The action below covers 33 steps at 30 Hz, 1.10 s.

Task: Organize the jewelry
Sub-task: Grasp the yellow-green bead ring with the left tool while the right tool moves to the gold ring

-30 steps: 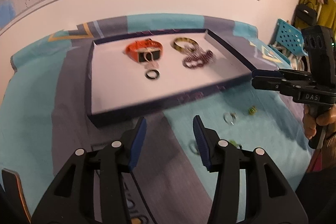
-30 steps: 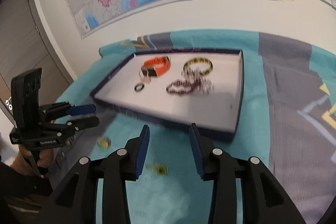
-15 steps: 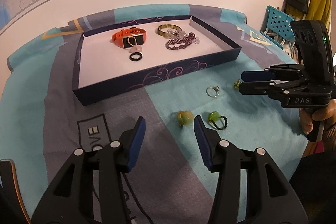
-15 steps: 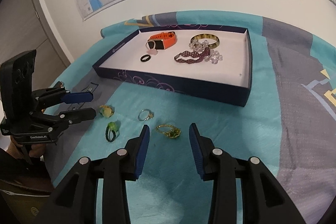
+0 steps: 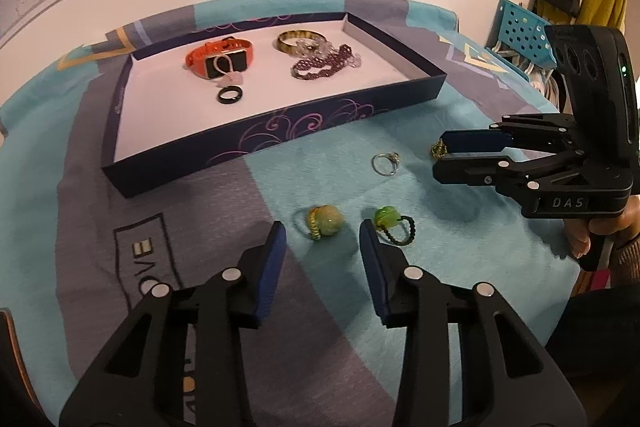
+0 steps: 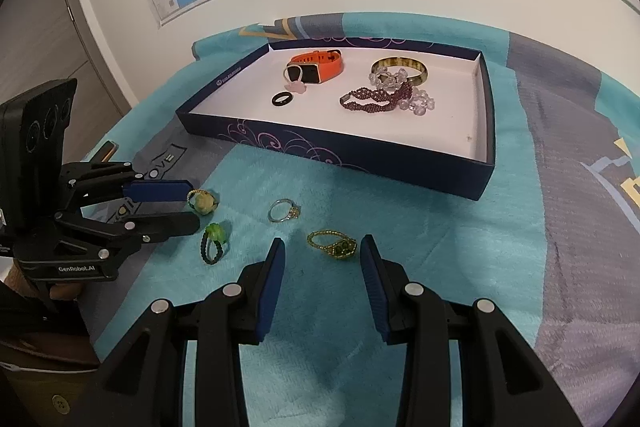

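Left tool (image 5: 322, 239), jaws closing on nothing yet, hangs just short of the pale bead ring (image 5: 322, 222) on the bedspread (image 5: 460, 307); right tool (image 6: 322, 255) stands open (empty) before the gold ring (image 6: 334, 245), each hand nearest its own.

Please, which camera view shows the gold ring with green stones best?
The right wrist view: the gold ring with green stones lies whole and unobstructed on the cloth, just ahead of the right tool. In the left wrist view only a small gold edge shows behind the right tool's blue finger.
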Motion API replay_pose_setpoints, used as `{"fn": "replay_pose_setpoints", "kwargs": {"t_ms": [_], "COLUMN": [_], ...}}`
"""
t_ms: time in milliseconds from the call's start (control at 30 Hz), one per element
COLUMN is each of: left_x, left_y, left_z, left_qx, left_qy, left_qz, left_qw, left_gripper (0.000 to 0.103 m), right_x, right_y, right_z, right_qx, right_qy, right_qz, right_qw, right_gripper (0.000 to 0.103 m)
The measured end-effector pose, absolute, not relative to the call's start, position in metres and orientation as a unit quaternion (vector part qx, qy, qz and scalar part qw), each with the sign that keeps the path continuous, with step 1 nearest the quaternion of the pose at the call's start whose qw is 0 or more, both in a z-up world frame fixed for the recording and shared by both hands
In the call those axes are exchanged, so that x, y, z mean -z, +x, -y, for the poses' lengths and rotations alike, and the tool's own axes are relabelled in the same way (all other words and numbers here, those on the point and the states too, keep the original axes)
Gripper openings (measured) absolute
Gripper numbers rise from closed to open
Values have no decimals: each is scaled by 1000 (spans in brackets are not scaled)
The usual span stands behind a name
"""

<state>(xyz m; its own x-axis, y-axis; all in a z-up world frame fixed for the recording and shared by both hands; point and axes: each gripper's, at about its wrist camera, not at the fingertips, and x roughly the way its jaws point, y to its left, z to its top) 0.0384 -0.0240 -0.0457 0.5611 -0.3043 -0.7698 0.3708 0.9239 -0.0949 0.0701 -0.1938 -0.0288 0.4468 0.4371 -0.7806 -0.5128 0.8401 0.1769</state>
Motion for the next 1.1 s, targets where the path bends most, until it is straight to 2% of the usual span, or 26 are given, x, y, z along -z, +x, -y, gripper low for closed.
{"fn": "replay_pose_setpoints", "kwargs": {"t_ms": [300,433,700,1100], "left_x": [46,47,47,47], "left_y": [41,43,46,46], "left_z": [27,26,26,25], "left_qx": [192,190,187,179], "left_qy": [36,33,33,29], "left_qz": [-430,-430,-429,-429], "left_qw": [882,882,883,885], "left_gripper": [36,31,31,20], "right_x": [29,30,26,22], "right_y": [71,72,63,66], "right_z": [193,195,193,191], "right_qx": [-271,-271,-279,-275], "right_qy": [-47,-44,-45,-40], "right_qz": [-444,-445,-439,-430], "right_qw": [853,853,853,859], "right_gripper": [37,37,37,37]}}
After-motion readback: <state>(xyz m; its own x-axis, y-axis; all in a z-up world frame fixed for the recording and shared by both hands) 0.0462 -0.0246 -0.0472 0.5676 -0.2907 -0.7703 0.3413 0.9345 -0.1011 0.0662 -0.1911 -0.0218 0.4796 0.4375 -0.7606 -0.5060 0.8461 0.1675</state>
